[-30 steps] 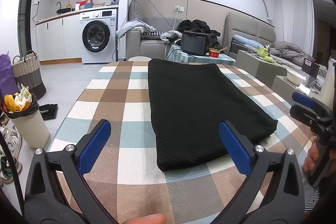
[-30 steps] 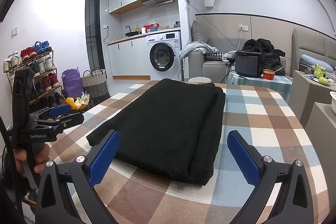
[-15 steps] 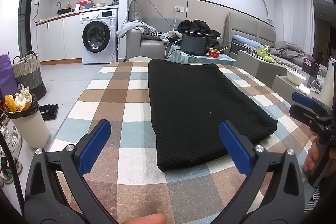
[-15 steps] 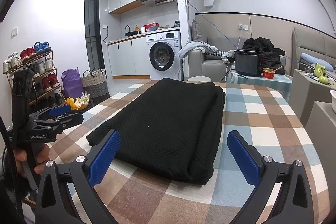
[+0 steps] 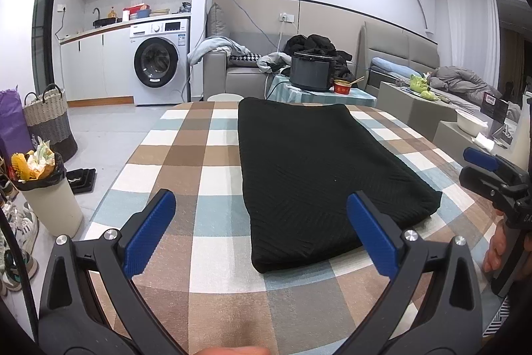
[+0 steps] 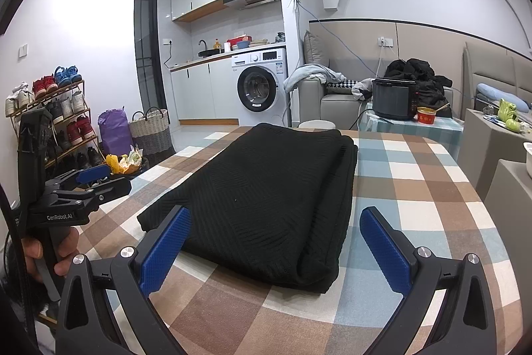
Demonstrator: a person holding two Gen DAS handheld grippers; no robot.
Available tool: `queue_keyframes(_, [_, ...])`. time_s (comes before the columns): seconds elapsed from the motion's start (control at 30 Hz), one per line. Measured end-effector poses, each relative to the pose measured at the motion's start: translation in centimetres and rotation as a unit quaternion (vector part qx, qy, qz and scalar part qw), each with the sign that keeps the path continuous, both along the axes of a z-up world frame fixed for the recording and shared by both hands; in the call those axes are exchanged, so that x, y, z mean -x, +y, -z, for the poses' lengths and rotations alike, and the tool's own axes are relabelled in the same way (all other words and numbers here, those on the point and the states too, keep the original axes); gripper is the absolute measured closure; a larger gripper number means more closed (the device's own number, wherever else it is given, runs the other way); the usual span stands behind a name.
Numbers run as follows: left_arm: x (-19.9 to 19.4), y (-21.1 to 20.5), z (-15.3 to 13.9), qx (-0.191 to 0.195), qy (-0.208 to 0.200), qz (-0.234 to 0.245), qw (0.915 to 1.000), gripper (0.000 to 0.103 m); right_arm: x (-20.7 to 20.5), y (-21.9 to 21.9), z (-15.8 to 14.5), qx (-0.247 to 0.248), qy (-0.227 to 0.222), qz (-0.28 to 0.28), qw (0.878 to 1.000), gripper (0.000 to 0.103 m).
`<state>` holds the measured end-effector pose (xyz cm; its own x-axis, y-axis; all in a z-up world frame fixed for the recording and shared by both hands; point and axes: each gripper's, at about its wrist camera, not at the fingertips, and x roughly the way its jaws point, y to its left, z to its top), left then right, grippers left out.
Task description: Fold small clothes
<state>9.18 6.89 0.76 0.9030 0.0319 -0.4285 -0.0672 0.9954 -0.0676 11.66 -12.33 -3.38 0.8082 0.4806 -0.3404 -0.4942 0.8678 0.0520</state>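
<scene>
left wrist view: a table (image 5: 206, 255) covered in a brown, white and pale blue checked cloth fills the lower scene. on it lies a black knitted garment (image 5: 316, 175), folded into a long flat rectangle. its long axis runs straight away from the camera, from a near short edge just ahead of the tongs to a far edge by the table's back rim. it sits right of the table's middle in this view. the left gripper (image 5: 262, 232) hovers above the near table edge, released, its blue-padded jaws spread wide and holding nothing; the garment's near edge shows between them. at the right border, the right gripper (image 5: 492, 172) is held in a hand (image 5: 498, 248). in the right wrist view the same garment (image 6: 266, 195) slants away toward the upper right, with stacked folded layers along its right side. the right gripper (image 6: 276, 242) is also spread wide and empty, and the left gripper (image 6: 89, 185) appears at the left, gripped by a hand (image 6: 50, 252).
</scene>
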Motion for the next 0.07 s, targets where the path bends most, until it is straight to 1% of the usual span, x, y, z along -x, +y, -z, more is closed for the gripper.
queue_keyframes(0.07, [0.01, 0.03, 0.0, 0.0, 0.001, 0.001, 1.0, 0.001, 0.0, 0.01, -0.01, 0.0, 0.0, 0.0, 1.0, 0.0])
